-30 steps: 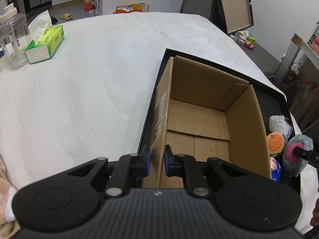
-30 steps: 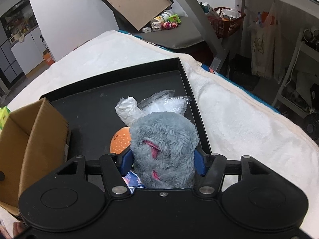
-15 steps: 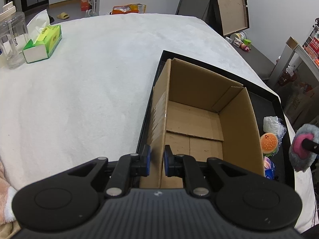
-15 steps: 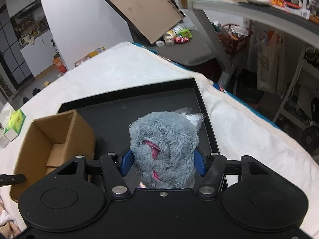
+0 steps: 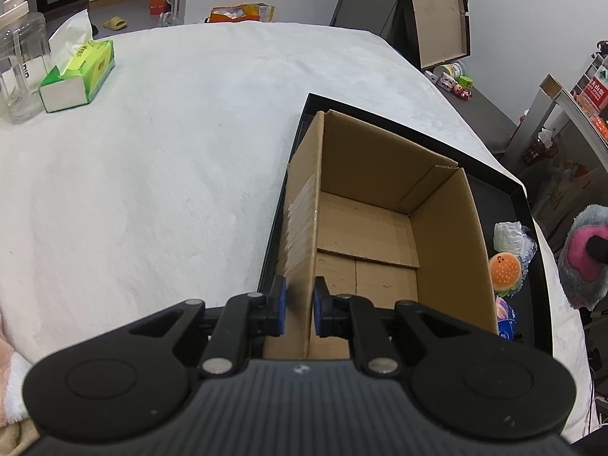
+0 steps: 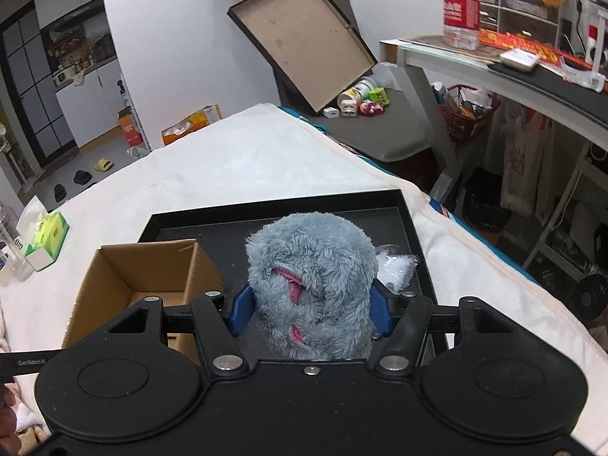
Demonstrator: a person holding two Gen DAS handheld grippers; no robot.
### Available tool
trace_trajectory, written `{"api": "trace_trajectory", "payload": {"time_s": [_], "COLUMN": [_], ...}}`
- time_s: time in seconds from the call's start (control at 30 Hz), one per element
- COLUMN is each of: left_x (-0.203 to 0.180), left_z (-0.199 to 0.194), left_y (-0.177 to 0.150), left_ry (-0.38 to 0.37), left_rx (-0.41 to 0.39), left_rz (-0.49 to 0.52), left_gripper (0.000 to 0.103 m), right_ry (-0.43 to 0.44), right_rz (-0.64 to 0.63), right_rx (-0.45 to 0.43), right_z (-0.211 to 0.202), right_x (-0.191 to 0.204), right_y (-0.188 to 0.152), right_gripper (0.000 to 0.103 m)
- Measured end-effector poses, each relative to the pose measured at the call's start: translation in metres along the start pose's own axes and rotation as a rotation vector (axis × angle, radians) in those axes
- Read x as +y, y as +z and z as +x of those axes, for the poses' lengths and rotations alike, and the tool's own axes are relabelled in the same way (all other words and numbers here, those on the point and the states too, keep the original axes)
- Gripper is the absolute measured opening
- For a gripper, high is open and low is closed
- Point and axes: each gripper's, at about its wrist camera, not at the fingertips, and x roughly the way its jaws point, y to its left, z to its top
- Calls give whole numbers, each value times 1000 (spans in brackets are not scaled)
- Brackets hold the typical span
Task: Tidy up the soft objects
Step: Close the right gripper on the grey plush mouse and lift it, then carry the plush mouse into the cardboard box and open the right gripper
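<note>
The left gripper (image 5: 299, 306) pinched the cardboard box (image 5: 380, 228) wall, while the right gripper (image 6: 309, 306) clasped a grey plush toy (image 6: 311, 285) above the black tray (image 6: 412, 228).

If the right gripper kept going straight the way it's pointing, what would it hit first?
Probably the black tray. The right gripper, its jaws shut on the grey plush toy, aims down past the cardboard box towards the tray floor, though depth is unclear.

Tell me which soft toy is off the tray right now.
The grey plush, clamped in the right hand-held gripper. The burger toy and the white wrapped bundle lie in the black tray.
</note>
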Motion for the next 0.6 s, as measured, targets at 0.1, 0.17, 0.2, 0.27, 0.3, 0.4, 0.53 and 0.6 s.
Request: {"api": "trace_trajectory", "payload": {"time_s": [0.1, 0.17, 0.2, 0.27, 0.3, 0.4, 0.53, 0.6], "left_x": [0, 3, 3, 5, 6, 8, 9, 11], "left_z": [0, 0, 0, 0, 0, -1, -1, -1], "left_y": [-1, -1, -1, -1, -1, -2, -3, -4], "left_ry": [-6, -14, -18, -25, -29, -38, -46, -52], "left_rx": [-1, -1, -1, -2, -2, -2, -8, -12], "left_rz": [-3, -7, -11, -15, -17, -20, -29, -32], "left_gripper": [13, 13, 13, 13, 13, 14, 14, 14], "right_ry": [4, 7, 10, 17, 21, 34, 57, 72], "right_rz": [-19, -29, -33, -43, -48, -63, -81, -95], "right_rx": [0, 0, 1, 4, 6, 15, 20, 21], "right_z": [-2, -2, -2, -2, -1, 1, 3, 4], "right_x": [11, 18, 22, 30, 34, 46, 63, 72], "right_y": [1, 2, 2, 1, 1, -1, -1, -1], "right_gripper": [59, 59, 59, 59, 59, 59, 59, 59]}}
